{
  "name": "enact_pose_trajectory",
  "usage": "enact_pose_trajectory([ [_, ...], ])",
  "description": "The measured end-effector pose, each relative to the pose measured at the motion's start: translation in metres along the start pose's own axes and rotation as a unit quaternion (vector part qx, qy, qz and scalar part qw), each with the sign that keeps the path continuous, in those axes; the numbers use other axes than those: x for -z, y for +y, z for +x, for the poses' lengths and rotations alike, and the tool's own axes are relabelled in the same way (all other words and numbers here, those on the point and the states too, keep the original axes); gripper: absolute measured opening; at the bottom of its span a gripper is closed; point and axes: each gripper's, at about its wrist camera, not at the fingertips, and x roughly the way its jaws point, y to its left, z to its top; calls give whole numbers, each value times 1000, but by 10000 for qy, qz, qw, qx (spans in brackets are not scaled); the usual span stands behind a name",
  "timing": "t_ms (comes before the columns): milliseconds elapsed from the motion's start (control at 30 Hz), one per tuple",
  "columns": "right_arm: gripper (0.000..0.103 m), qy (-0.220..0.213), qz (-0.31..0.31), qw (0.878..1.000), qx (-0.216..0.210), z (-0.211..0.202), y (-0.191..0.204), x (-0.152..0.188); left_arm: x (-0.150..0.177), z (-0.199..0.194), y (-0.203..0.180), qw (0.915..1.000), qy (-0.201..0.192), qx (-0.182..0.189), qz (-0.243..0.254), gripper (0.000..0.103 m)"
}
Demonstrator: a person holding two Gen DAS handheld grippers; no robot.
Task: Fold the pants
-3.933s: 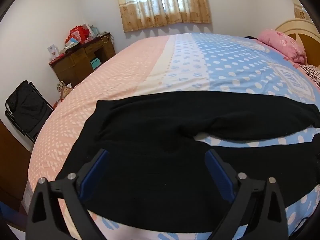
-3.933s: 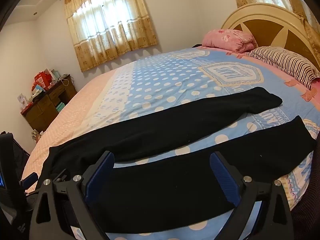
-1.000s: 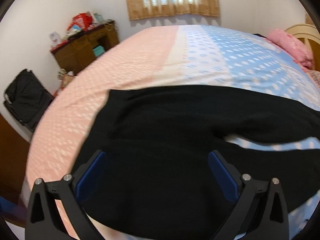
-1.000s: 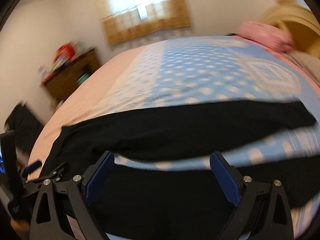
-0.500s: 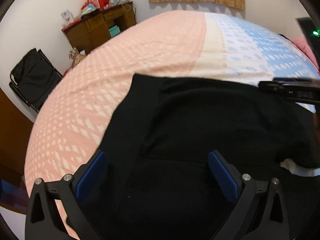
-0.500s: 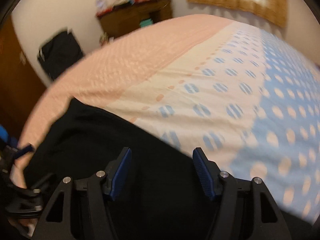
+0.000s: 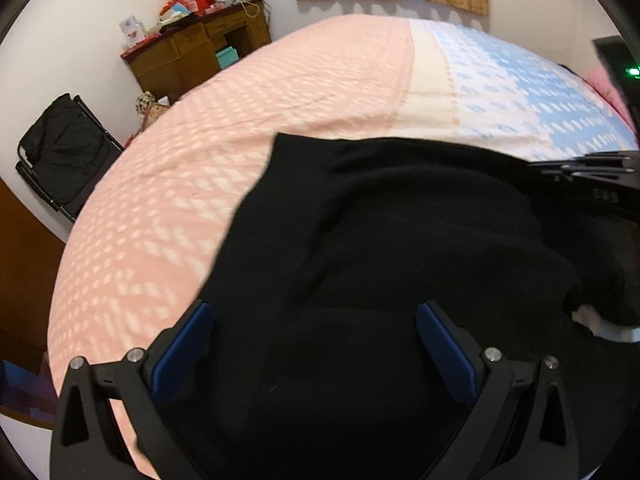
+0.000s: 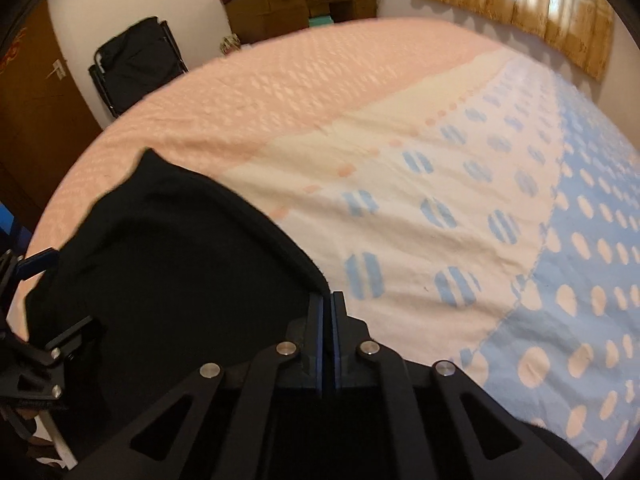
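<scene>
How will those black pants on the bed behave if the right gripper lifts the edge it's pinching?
The black pants will probably drape and sag; they already lie in soft folds on the bedspread. The right gripper is shut on a thin edge, so only that part should rise first, the rest trailing. The fabric looks matte and knit-like, likely not slippery.

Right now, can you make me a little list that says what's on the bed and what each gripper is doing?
garment: black pants spread on the bed
bed cover: pink, cream and blue sheet with dots
left gripper: open, over the pants, not pinching
right gripper: shut, at the far edge of the pants; looks pinched on the cloth
also in room: wooden desk, black chair, curtain
</scene>
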Motion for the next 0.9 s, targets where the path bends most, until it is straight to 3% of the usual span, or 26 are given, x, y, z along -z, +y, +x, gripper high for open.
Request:
enact_pose_trajectory([
  [167, 3, -563, -198, 9982, 21, -67, 35, 11, 18, -23, 25, 9996, -118, 155, -216, 103],
  [400, 3, -942, -362, 9948, -116, -120, 106, 78, 42, -47, 47, 9985, -302, 303, -353, 103],
  [667, 3, -1121, -481, 9925, -110, -103, 174, 161, 33, -64, 57, 9968, -336, 543, -471, 103],
  [900, 3, -1000, -530, 9935, 103, -70, 194, 188, -2, -65, 22, 9978, -510, 427, -43, 103],
])
